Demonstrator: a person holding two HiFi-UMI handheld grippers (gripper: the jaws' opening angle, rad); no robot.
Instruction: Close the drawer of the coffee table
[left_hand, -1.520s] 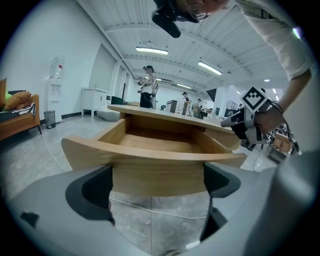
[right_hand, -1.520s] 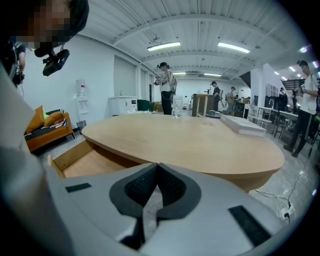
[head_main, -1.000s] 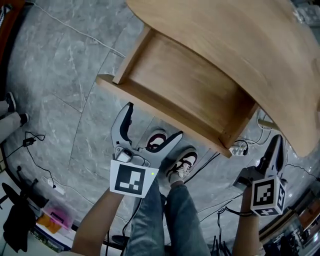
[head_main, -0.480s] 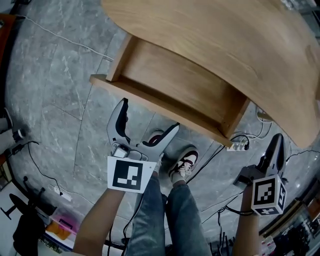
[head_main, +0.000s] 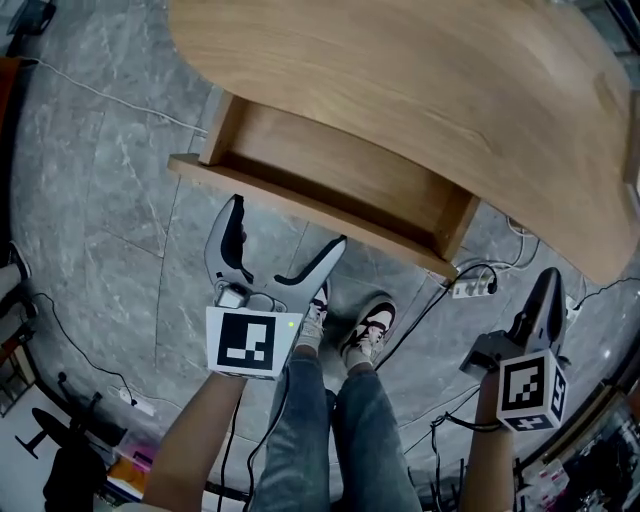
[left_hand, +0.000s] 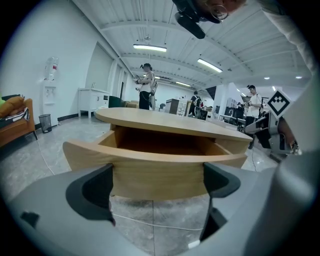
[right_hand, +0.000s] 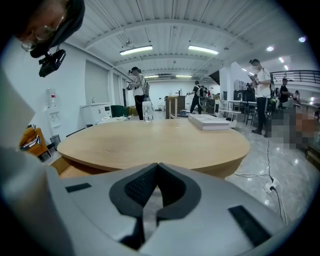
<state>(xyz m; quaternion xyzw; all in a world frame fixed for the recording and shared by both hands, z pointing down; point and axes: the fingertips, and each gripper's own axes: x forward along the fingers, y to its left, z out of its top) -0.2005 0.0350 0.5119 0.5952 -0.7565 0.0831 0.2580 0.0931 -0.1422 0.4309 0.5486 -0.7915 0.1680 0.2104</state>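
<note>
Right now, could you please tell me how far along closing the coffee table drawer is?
Nothing looks done: the drawer stands pulled out from under the tabletop. In hand: the left gripper, jaws apart, faces the drawer front, seemingly short of touching it; the right gripper is shut, empty, off to the side. Left: pushing the drawer fully in.

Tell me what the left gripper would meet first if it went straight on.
The left gripper would most likely meet the drawer's curved front panel, centred between its open jaws; the gap is hard to judge.
</note>
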